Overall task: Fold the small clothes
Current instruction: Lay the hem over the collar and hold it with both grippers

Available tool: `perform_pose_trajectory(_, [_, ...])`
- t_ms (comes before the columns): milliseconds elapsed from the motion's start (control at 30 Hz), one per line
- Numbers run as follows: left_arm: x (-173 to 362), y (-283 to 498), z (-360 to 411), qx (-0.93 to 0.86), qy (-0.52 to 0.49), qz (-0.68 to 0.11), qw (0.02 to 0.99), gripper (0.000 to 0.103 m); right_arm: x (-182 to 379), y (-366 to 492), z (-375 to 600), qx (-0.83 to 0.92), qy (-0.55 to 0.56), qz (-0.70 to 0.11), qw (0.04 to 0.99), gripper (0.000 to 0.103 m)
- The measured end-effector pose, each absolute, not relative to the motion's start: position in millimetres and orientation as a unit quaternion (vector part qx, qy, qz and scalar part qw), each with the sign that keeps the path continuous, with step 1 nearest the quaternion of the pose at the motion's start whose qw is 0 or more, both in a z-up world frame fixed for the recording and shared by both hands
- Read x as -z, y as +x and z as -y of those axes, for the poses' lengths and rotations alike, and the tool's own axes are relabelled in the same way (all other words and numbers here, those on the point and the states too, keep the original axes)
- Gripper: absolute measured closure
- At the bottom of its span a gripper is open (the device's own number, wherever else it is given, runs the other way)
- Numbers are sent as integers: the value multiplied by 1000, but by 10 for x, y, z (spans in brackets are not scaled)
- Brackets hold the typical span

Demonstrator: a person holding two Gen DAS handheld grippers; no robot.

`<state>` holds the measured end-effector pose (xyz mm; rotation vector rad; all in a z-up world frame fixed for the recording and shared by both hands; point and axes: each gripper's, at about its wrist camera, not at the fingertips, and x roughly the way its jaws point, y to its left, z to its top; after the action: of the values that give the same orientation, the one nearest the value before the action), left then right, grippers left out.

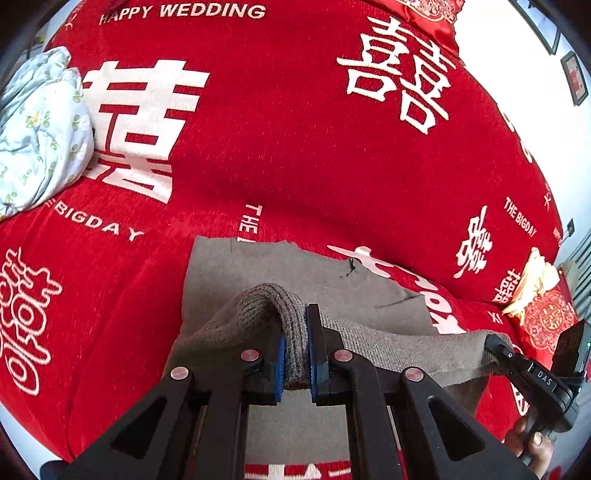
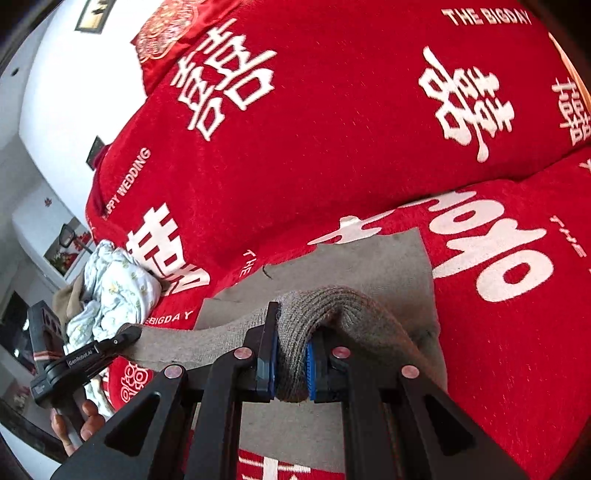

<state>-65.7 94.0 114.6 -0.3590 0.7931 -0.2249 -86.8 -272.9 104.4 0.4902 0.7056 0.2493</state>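
Left wrist: left gripper (image 1: pixel 295 354) & right gripper (image 2: pixel 291 363) both clamp grey knit garment (image 1: pixel 369 343) hem, lifted off red blanket (image 1: pixel 295 147).

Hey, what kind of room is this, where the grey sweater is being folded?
Probably a bedroom at home: a bed under a red wedding blanket, a bundled floral quilt at its edge, and framed pictures on the white wall.

Ahead of both claws the red wedding bedspread (image 1: pixel 295 155) lies bare and wide, open room across the middle of the bed. At its left edge a crumpled pale floral garment (image 1: pixel 40 129) takes up space. A red embroidered pillow (image 1: pixel 548 321) with a cream cloth (image 1: pixel 532 280) on it blocks the right side; another red pillow (image 1: pixel 424 14) sits at the far edge.
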Motion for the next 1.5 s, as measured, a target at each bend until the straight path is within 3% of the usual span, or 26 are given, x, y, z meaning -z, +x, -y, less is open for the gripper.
perform_pose_trajectory(533, [-1005, 42, -797, 96, -161, -415, 890, 92, -876, -184, 2809, -99, 258, -372, 886, 90])
perform_pose_trajectory(1433, [-165, 1016, -791, 66, -191, -512, 835, 91, -104, 663, 2878, -69, 290, -447, 843, 87])
perform_pose_trajectory(1467, [-134, 1056, -803, 66, -196, -517, 830, 80, -94, 684, 2882, -69, 292, -448, 842, 87])
perform_pose_trajectory(1500, [-114, 1087, -820, 70, -202, -519, 828, 48, -88, 704, 2885, -69, 294, -449, 841, 86])
